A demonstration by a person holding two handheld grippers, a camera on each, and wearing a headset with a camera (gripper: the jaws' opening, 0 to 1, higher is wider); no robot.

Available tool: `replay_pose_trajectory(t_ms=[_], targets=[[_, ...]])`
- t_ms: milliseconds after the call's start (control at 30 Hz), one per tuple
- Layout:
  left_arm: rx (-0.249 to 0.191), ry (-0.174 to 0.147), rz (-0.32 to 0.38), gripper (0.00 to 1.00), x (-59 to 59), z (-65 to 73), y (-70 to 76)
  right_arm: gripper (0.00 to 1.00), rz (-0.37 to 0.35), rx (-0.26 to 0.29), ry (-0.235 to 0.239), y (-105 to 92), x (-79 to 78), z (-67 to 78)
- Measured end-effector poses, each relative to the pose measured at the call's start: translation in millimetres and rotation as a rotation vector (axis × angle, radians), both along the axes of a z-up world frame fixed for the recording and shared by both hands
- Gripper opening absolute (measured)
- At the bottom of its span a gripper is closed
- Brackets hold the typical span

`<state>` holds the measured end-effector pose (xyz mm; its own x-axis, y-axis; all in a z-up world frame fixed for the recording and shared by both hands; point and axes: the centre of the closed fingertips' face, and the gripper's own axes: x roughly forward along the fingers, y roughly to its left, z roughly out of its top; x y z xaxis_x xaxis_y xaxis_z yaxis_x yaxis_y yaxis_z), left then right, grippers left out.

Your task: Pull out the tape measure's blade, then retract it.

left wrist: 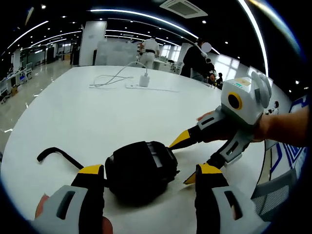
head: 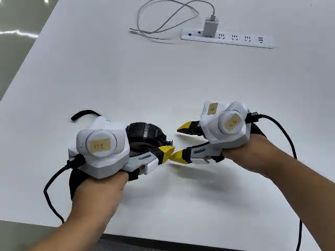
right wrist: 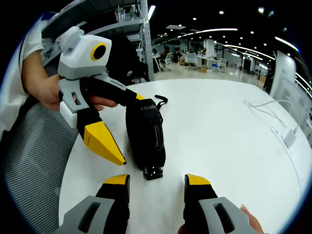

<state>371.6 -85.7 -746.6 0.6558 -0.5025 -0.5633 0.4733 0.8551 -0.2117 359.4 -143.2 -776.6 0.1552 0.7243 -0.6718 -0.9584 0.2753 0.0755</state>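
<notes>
The left gripper (left wrist: 150, 171) is straddling the black tape measure (right wrist: 145, 131) on the white table (head: 157, 68), jaws spread apart; the right gripper (right wrist: 157, 181) is hovering just off its end, jaws parted too.

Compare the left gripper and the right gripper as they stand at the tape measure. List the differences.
The left gripper has its jaws astride the black tape measure, one on each side; the right gripper holds its jaws just short of the tape measure's near end. In the head view the left gripper points toward the person's right, the right gripper toward the left, so they face each other. Shared: both are open and yellow-tipped, and neither clamps the tape measure.
</notes>
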Motion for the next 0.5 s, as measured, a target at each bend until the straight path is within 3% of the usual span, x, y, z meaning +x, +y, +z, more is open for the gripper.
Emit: replay_pose_trajectory(t_ms=[500], targets=[[0.002, -0.051, -0.134, 0.84, -15.0, 13.5, 1.7, 0.58, -0.09, 0.038, -0.006, -20.7, -11.4, 17.5]])
